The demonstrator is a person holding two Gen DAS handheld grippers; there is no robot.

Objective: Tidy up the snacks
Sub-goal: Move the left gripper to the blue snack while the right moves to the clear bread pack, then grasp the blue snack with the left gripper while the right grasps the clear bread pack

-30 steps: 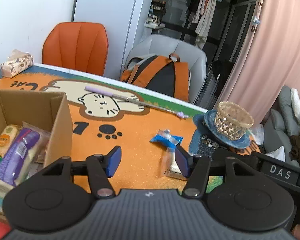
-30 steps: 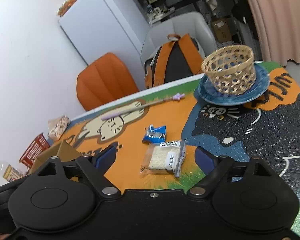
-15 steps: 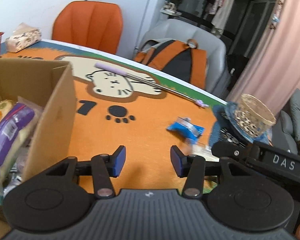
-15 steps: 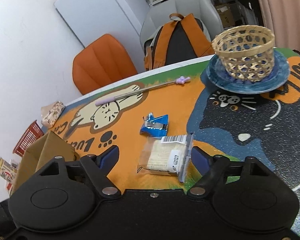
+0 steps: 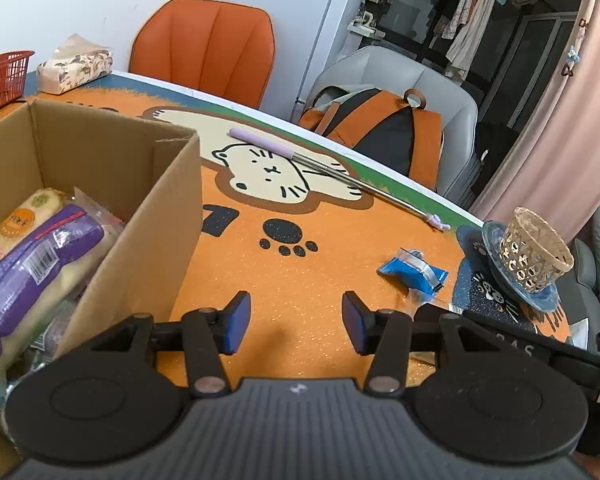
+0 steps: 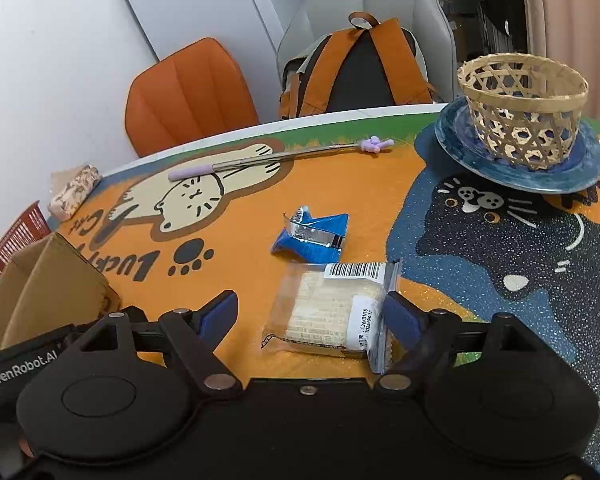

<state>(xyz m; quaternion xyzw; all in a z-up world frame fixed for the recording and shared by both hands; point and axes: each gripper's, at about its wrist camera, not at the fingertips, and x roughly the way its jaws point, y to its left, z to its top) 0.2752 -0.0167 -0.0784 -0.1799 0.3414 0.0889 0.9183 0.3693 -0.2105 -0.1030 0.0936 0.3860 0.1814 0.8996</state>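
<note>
The right gripper point(image 6: 312, 316) hangs low over the mat point(image 6: 380, 188) with its jaws spread wide around a clear packet point(image 6: 328, 312) of pale biscuits; the right pad point(image 6: 400, 316) sits just at the packet's edge, though I cannot tell if it touches, and the left pad is apart from it. A small blue packet point(image 6: 312, 236) lies just beyond, flat on the orange part. The left gripper point(image 5: 296, 322) hovers over bare mat beside the box point(image 5: 148, 216), jaws open and empty. In the box lie a purple pack point(image 5: 32, 264) and other wrapped snacks. Farther off, a wicker basket point(image 6: 524, 112) stands on a blue plate point(image 6: 580, 172), and a lilac-handled stick point(image 6: 276, 156) lies across the cat drawing.
</note>
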